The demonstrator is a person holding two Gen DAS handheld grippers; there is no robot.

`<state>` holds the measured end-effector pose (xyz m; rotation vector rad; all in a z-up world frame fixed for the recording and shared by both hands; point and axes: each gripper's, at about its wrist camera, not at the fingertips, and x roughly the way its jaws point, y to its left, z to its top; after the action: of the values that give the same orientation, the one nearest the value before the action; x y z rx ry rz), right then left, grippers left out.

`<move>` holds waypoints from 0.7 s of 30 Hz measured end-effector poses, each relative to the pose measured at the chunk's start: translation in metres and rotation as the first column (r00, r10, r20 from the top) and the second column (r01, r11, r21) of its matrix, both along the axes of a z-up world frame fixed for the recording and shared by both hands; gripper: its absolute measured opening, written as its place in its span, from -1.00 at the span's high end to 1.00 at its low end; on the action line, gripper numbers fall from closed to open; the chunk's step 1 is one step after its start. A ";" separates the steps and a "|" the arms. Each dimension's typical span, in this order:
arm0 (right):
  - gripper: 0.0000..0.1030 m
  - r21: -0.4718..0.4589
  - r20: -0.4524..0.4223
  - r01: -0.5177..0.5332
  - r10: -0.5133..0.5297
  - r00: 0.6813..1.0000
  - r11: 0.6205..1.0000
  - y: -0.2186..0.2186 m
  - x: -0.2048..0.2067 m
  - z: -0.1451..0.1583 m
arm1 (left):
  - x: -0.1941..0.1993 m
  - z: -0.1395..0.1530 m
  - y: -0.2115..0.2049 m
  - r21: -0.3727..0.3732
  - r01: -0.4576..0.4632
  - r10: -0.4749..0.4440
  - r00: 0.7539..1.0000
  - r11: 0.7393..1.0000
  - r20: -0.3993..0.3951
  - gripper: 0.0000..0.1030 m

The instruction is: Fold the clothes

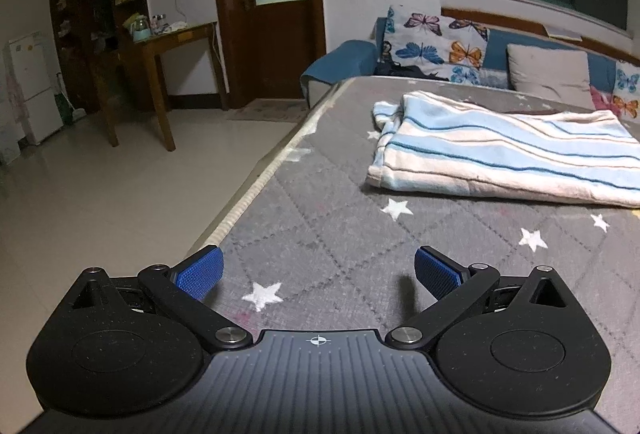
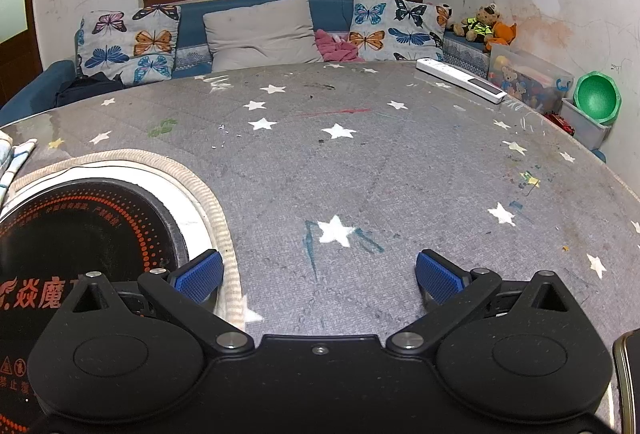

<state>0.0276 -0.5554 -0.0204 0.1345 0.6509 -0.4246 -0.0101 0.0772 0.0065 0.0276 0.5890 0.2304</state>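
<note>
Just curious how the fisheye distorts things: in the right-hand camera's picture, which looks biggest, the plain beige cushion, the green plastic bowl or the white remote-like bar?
1. Plain beige cushion, clearly largest.
2. White remote-like bar and green plastic bowl: the bar longer, the bowl fuller; too close to rank.

dim indoor light | ceiling lamp reflection, perhaps | fisheye-bent edges | sharp

Right gripper hangs over the grey star-patterned table cover, jaws wide apart, nothing between them. Black induction cooktop lies at lower left (orange markings). White remote rests far right.
</note>
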 end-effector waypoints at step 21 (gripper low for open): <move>-1.00 0.000 -0.001 0.000 0.000 1.000 1.000 0.001 0.000 0.000 | 0.000 -0.001 0.017 -0.062 -0.086 0.084 0.996 0.994 -0.032 -1.00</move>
<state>0.0274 -0.5549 -0.0203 0.1344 0.6514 -0.4248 -0.0099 0.0943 0.0055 -0.0557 0.6271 0.2944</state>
